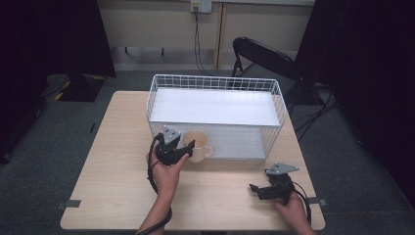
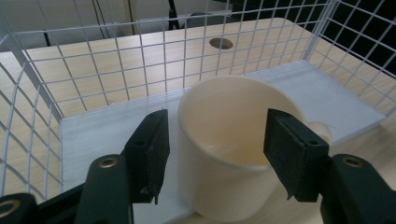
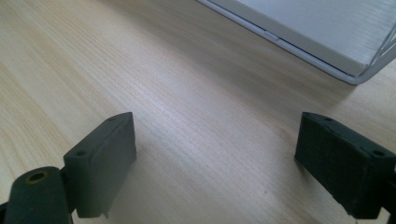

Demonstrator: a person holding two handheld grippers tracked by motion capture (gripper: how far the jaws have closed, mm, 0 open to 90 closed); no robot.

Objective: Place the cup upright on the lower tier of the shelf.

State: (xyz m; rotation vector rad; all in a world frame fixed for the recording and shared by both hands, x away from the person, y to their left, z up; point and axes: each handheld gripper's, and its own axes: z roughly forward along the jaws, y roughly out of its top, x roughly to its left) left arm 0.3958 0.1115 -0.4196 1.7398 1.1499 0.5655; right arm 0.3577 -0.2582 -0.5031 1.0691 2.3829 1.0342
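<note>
Letting go of the cup at the basket

The cup (image 2: 229, 149) stands on the worktop (image 1: 122, 171), touching the front edge of the basket (image 1: 215, 81). The left gripper (image 2: 215, 154) has its fingers (image 2: 154, 149) spread on both sides of the cup and off it. To do this well, pull straight back from the basket so no finger tips the cup. The right gripper (image 3: 215, 163) rests with its fingers wide apart, near the basket's right corner.

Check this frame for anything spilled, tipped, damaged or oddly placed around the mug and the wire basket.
Nothing stands out. The cream ceramic mug stands upright and looks empty, at the open front of the white wire basket lying on its side. The left claw brackets the mug, pads clear of it. The pale wooden table shows no spill.
</note>
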